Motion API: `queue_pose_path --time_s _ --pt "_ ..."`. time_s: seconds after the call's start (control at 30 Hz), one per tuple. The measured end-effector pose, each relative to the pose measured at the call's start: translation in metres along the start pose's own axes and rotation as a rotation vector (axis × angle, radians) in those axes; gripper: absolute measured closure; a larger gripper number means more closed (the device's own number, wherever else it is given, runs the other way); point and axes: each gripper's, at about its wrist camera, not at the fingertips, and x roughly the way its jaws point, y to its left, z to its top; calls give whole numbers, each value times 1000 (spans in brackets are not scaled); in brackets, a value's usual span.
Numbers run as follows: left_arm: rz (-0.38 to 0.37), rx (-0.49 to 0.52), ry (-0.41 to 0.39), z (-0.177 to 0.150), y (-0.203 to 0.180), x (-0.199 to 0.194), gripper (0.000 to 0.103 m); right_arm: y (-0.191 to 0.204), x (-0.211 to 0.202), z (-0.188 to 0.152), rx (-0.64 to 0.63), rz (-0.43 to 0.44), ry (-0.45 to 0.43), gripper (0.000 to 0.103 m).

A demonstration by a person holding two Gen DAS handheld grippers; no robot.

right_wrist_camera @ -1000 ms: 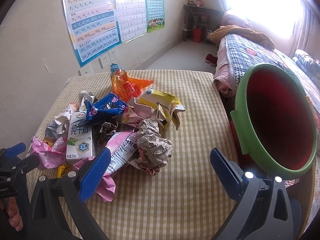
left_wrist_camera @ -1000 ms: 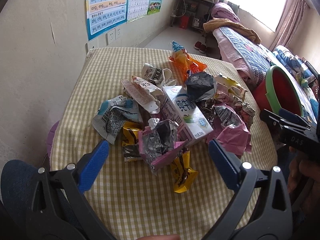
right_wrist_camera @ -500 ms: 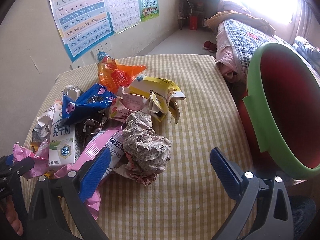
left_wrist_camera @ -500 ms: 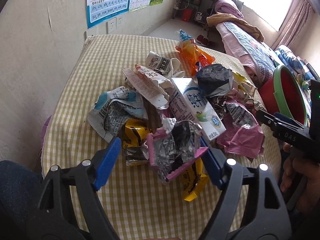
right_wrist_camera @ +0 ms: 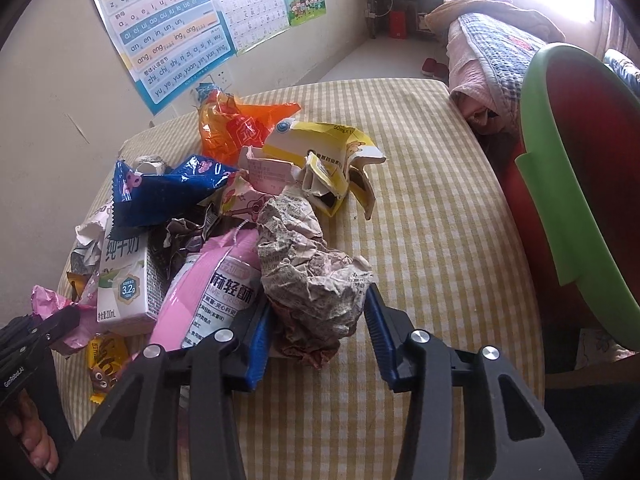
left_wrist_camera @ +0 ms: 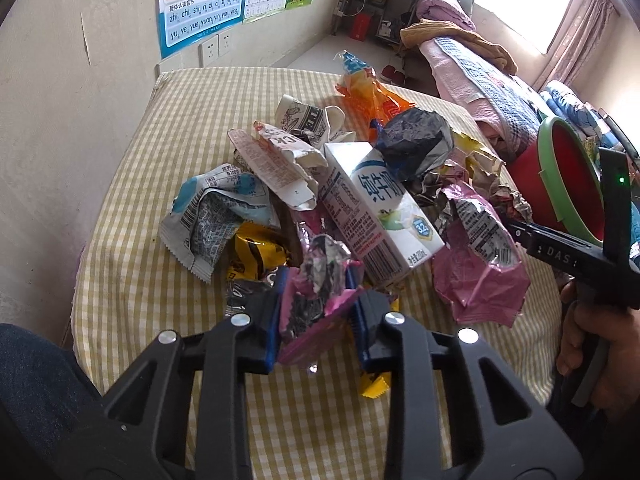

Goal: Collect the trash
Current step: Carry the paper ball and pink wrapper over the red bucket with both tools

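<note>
Foil, paper and plastic litter on woven checked cloth

Between the left gripper's [left_wrist_camera: 316, 312] matt blue plastic pads, a pink wrapper [left_wrist_camera: 316, 300] shows crinkled silver foil inside; just beyond lies a smooth, lightly glossy milk carton [left_wrist_camera: 380, 216]. The right gripper [right_wrist_camera: 318, 320] flanks a rough, matt crumpled paper ball [right_wrist_camera: 316, 276]; to its left a glossy pink packet [right_wrist_camera: 212, 292], to its right a smooth green-rimmed plastic bin [right_wrist_camera: 560, 184]. The tablecloth [right_wrist_camera: 432, 240] is matt weave.

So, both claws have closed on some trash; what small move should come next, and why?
Probably lift both claws. The left claw pinches the pink foil wrapper and the right claw squeezes the crumpled paper ball, both still on the table; the bin waits beside it.
</note>
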Motion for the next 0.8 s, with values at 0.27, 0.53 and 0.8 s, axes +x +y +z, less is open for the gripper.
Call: queue_pose_path --time_s 0.27,0.53,0.8 --pt "1 9 -30 -6 -9 -23 79 7 -28 -3 -33 -44 -57 63" --pt "-6 67 -127 -4 -26 -56 82 6 -59 -6 -24 -41 -125 63" --pt "-30 38 -166 2 -20 -80 84 1 -78 -1 -15 -63 -199 63"
